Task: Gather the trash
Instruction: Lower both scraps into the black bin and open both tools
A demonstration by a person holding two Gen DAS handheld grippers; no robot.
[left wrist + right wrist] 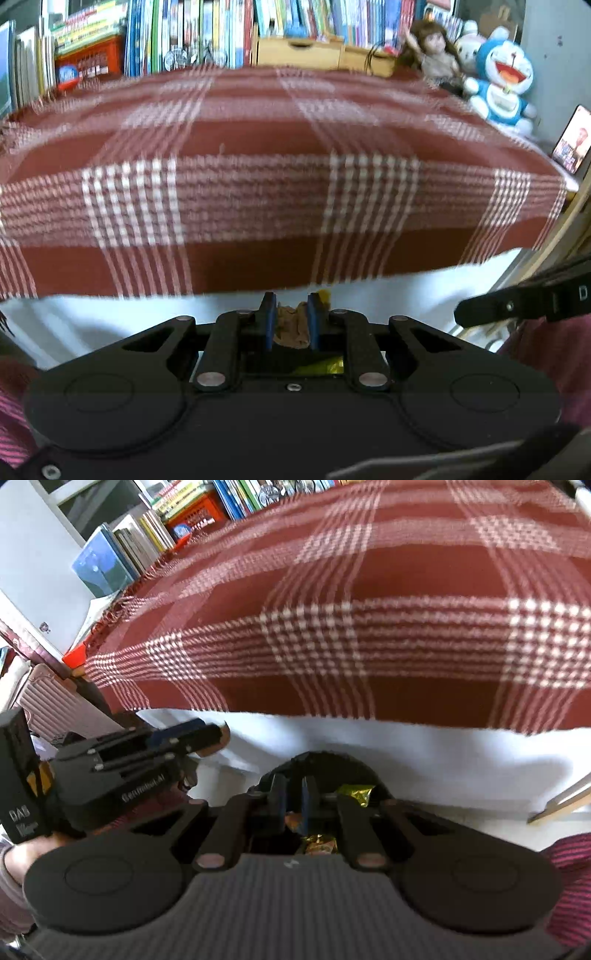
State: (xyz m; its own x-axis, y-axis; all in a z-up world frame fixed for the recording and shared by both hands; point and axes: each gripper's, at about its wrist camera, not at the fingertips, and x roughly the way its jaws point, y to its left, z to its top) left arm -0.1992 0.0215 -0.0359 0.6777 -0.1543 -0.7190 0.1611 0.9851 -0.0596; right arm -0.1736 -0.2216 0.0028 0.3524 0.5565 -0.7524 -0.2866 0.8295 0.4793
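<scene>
Cluttered kid's room: bookshelf and plush toys behind a bed under a red plaid blanket point(258, 140). Just off the bed's near edge, the left gripper point(290, 321) has its fingers clamped on a crumpled brown wrapper point(291, 328). The right gripper point(293, 801) is nearly shut on a small orange-gold scrap point(293, 821), right over a black bin point(321, 762) holding gold foil wrappers point(356, 794). This stuff looks feather-light, crinkly and slippery, so I'd pinch the bunched middle, not a loose edge.

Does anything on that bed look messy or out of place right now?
Nothing stands out. The red plaid blanket lies flat and bare, and the dolls sit at its far corner. The only scraps are a brown crumpled piece in the left gripper and a wrapper in the right gripper.
</scene>
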